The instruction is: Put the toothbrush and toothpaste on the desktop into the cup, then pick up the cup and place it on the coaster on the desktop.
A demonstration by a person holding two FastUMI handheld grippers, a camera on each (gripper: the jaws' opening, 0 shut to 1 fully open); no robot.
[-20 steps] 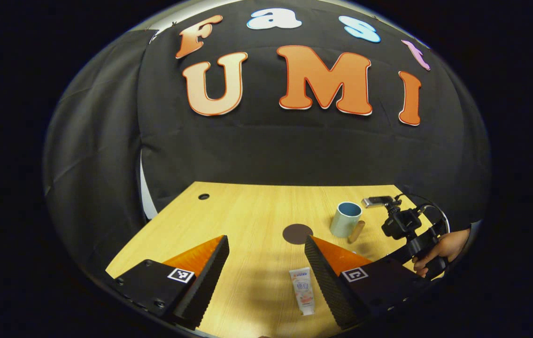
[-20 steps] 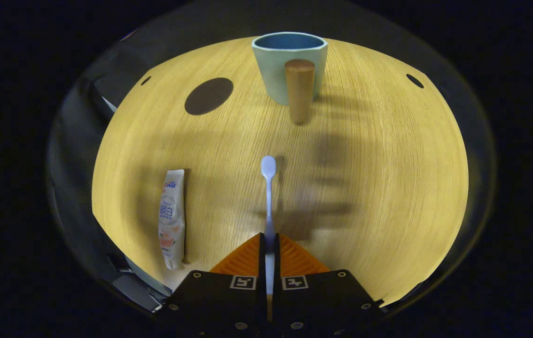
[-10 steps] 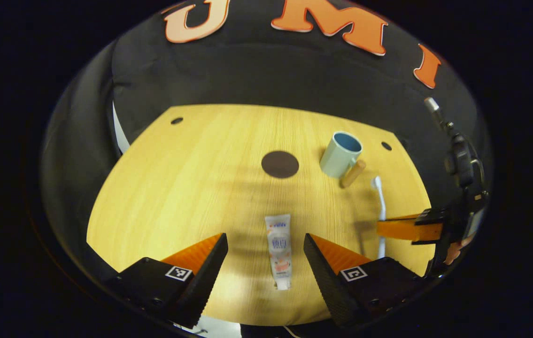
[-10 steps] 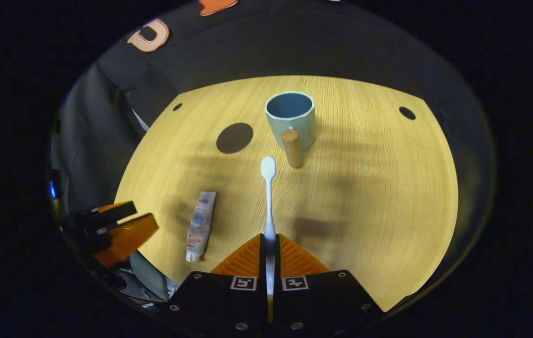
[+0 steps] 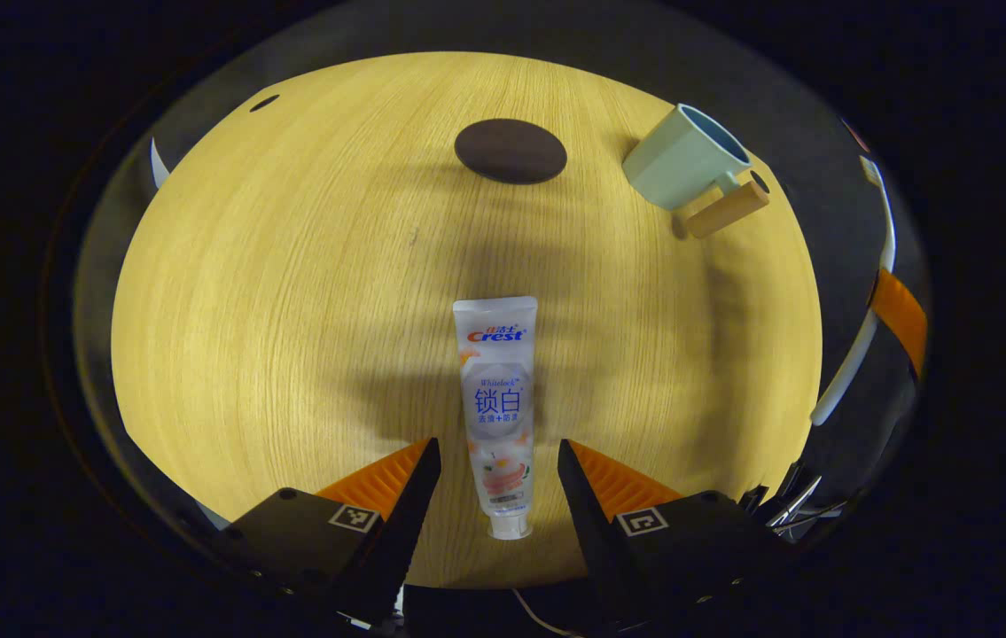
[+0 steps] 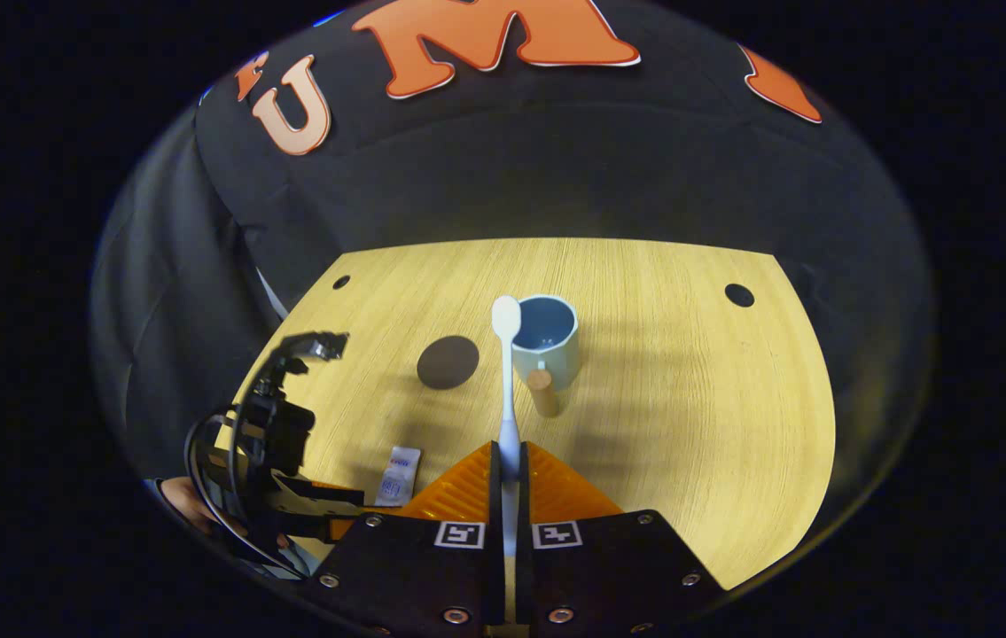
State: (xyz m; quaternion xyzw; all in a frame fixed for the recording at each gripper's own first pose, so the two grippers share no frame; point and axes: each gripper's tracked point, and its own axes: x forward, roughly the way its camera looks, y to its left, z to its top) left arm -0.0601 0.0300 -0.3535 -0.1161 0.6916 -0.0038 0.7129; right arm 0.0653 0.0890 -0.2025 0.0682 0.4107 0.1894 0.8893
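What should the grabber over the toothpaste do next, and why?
Probably go down a little and close. The left gripper is open, with its fingers either side of the toothpaste, which lies flat on the table. The right gripper already holds the toothbrush, and the cup is empty.

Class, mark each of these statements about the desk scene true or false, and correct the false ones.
1. The right hand-held gripper is shut on the toothbrush. True.
2. The toothpaste is already in the cup. False: it lies flat on the desktop, between the fingers of the open left hand-held gripper.
3. The cup stands on the coaster. False: it stands beside it, apart.
4. The cup has a wooden handle. True.
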